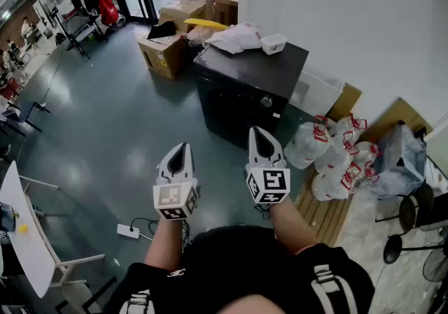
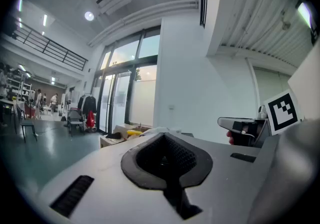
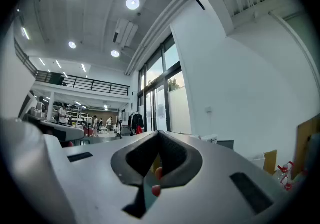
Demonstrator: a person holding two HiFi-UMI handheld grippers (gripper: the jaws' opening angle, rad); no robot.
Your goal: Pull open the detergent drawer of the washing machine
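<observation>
Two hand-held grippers were held level, side by side, over the grey floor [image 1: 105, 138] at the near edge of the head view. The left hand-held gripper [image 1: 182, 146] was seen with its jaws pressed together and nothing between them, as its own view [image 2: 165, 148] also showed. The right hand-held gripper [image 1: 260, 132] was seen in its own view [image 3: 159, 153] with its jaws almost together. Only a thin slit was left between them, and nothing was held in it.

The washing machine [image 1: 241, 99], a dark box, was set farther off, ahead of both grippers and well apart from them, close to the white wall. A round knob [image 1: 266, 101] was seen at the top right of its front. The detergent drawer could not be picked out on the dark front. A white bag [image 1: 234, 38] and a white tub [image 1: 273, 43] were laid on its top. Cardboard boxes [image 1: 164, 50] were stacked to its far left. Bagged water bottles [image 1: 329, 155] were piled to its right on a wooden pallet [image 1: 329, 211]. A white power strip [image 1: 128, 231] lay on the floor near the left gripper.
</observation>
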